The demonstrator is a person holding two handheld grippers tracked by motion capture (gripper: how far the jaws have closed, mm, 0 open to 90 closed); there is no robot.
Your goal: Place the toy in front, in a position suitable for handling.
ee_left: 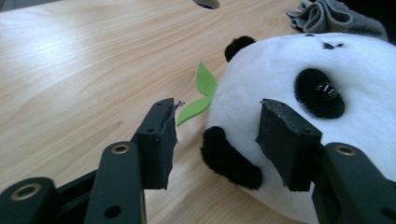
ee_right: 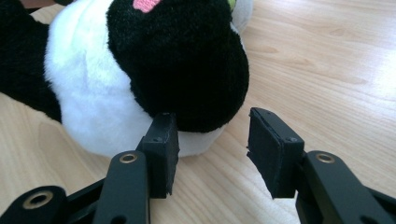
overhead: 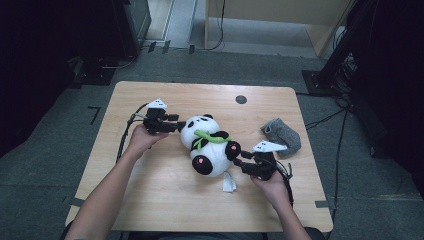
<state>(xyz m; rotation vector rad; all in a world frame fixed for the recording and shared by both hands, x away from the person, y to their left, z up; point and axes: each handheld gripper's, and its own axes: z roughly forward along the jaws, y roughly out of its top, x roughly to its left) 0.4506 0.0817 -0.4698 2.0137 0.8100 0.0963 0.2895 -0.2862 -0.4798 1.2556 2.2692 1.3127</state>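
Note:
A black-and-white panda plush (overhead: 207, 145) lies on its back in the middle of the wooden table (overhead: 150, 190), head to the left, with a green leaf scarf (overhead: 207, 135) at its neck. My left gripper (overhead: 176, 124) is at the head. In the left gripper view its jaws (ee_left: 217, 106) straddle a black ear (ee_left: 231, 161); the left pad stands clear of it. My right gripper (overhead: 239, 156) is at the panda's right-hand foot. In the right gripper view the black foot (ee_right: 182, 60) sits just beyond the open jaws (ee_right: 211, 115), and the right pad is off it.
A crumpled grey cloth (overhead: 282, 135) lies at the table's right side, behind my right gripper. A small white tag (overhead: 229, 182) rests below the panda. A round cable hole (overhead: 241, 99) is near the far edge. Dark equipment and cables surround the table.

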